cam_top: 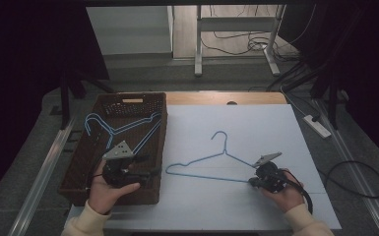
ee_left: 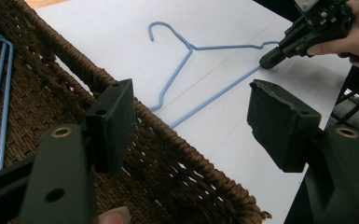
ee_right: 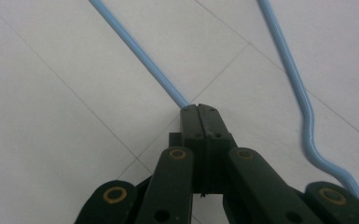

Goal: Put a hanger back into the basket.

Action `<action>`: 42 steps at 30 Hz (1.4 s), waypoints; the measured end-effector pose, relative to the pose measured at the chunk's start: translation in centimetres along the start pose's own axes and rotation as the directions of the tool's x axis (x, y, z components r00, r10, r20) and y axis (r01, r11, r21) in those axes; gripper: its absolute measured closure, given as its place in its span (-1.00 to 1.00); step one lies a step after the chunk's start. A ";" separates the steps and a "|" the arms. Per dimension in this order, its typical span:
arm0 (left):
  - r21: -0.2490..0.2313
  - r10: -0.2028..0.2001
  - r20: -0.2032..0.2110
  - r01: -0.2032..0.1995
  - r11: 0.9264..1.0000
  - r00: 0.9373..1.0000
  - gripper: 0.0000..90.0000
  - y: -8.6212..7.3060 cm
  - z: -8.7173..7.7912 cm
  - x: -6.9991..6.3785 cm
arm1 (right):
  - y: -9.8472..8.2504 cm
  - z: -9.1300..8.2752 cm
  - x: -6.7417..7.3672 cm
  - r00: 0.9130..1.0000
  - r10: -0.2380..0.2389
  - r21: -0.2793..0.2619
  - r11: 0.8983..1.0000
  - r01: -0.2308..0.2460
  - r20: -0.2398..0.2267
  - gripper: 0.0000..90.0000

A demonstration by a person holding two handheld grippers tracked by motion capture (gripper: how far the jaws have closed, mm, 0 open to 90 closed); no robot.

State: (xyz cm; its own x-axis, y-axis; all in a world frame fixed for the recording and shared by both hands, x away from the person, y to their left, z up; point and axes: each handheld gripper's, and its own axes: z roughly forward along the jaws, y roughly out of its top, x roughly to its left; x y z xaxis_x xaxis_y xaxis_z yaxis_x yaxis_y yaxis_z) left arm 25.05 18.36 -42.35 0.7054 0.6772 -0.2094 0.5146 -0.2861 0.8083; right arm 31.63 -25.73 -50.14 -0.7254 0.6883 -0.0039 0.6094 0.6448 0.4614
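Observation:
A blue wire hanger (cam_top: 225,153) lies flat on the white table top, its hook pointing away from me. My right gripper (cam_top: 251,182) is shut on the hanger's bottom bar (ee_right: 140,51) near its right corner; in the right gripper view the jaws (ee_right: 199,110) meet on the wire. My left gripper (cam_top: 152,174) hovers open over the near right corner of the brown wicker basket (cam_top: 163,129), nothing between its jaws (ee_left: 191,98). The left gripper view shows the hanger (ee_left: 192,46) and the right gripper (ee_left: 266,60) beyond the basket rim (ee_left: 177,135).
More blue hangers (cam_top: 123,129) lie inside the basket (ee_left: 2,93). The white sheet (cam_top: 256,123) covers the table right of the basket. A power strip (cam_top: 317,126) and cables lie on the floor to the right, desk legs (cam_top: 197,49) behind.

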 end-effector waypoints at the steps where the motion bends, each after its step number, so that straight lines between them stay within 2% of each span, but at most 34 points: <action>1: 0.001 0.001 0.000 -0.001 1.000 1.000 -0.27 0.0 0.0 0.0 | 0.0 0.0 0.0 1.000 0.001 -0.001 1.000 -0.001 0.001 1.00; 4: 0.002 0.000 0.000 0.000 1.000 1.000 -0.27 0.0 0.0 0.0 | 0.9 0.2 0.3 1.000 0.014 -0.046 0.999 -0.015 -0.024 1.00; 6: 0.000 0.000 -0.002 0.000 1.000 1.000 -0.27 0.0 0.0 0.0 | 2.1 0.6 0.9 0.999 0.003 -0.071 0.997 -0.006 -0.044 1.00; 9: -0.001 0.001 -0.003 -0.001 1.000 1.000 -0.27 0.0 -0.1 0.0 | 4.3 2.1 2.1 0.997 -0.027 -0.086 0.996 0.021 -0.076 1.00; 14: -0.004 -0.002 -0.004 0.002 1.000 1.000 -0.27 0.0 -0.2 0.1 | 8.6 4.8 4.1 0.991 -0.054 -0.127 0.991 0.038 -0.124 1.00; 20: -0.006 -0.004 -0.006 0.004 1.000 1.000 -0.27 -0.1 -0.3 0.2 | 11.3 7.3 6.1 0.980 -0.068 -0.129 0.991 0.045 -0.186 1.00; 22: -0.008 -0.003 -0.006 0.003 1.000 1.000 -0.27 -0.1 -0.4 0.2 | 11.4 7.9 6.4 0.979 -0.068 -0.122 0.992 0.045 -0.194 1.00; 25: -0.010 -0.002 -0.006 0.002 1.000 1.000 -0.27 0.0 -0.5 0.2 | 11.4 7.9 6.4 0.978 -0.060 -0.123 0.992 0.036 -0.199 1.00; 28: -0.009 -0.001 -0.006 0.001 1.000 1.000 -0.27 0.0 -0.5 0.2 | 11.3 7.8 6.3 0.974 -0.051 -0.115 0.993 0.026 -0.221 1.00; 30: -0.008 -0.002 -0.006 0.002 1.000 1.000 -0.27 -0.1 -0.4 0.2 | 11.0 7.6 6.5 0.973 -0.059 -0.108 0.994 0.035 -0.225 1.00; 37: -0.003 -0.002 -0.003 0.002 1.000 1.000 -0.27 -0.1 -0.2 0.1 | 9.4 6.7 6.9 0.964 -0.060 -0.105 0.994 0.033 -0.259 1.00; 38: -0.003 -0.001 -0.003 0.001 1.000 1.000 -0.27 -0.1 -0.2 0.1 | 8.9 6.3 7.0 0.960 -0.065 -0.100 0.994 0.039 -0.273 1.00; 41: -0.003 -0.002 -0.003 0.002 1.000 1.000 -0.27 -0.1 -0.2 0.1 | 8.5 5.9 7.2 0.958 -0.073 -0.098 0.994 0.048 -0.279 1.00; 42: -0.004 -0.003 -0.004 0.003 1.000 1.000 -0.27 -0.1 -0.2 0.2 | 8.2 5.7 7.3 0.951 -0.081 -0.091 0.994 0.056 -0.298 1.00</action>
State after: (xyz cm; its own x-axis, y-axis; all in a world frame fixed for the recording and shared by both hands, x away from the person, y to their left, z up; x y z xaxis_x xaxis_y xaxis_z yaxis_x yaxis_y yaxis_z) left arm 25.02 18.62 -42.32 0.7022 0.6805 -0.2095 0.5148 -0.2820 0.8096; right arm 33.15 -13.51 -51.39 -0.8344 0.5039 0.2232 0.5364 0.6493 0.5392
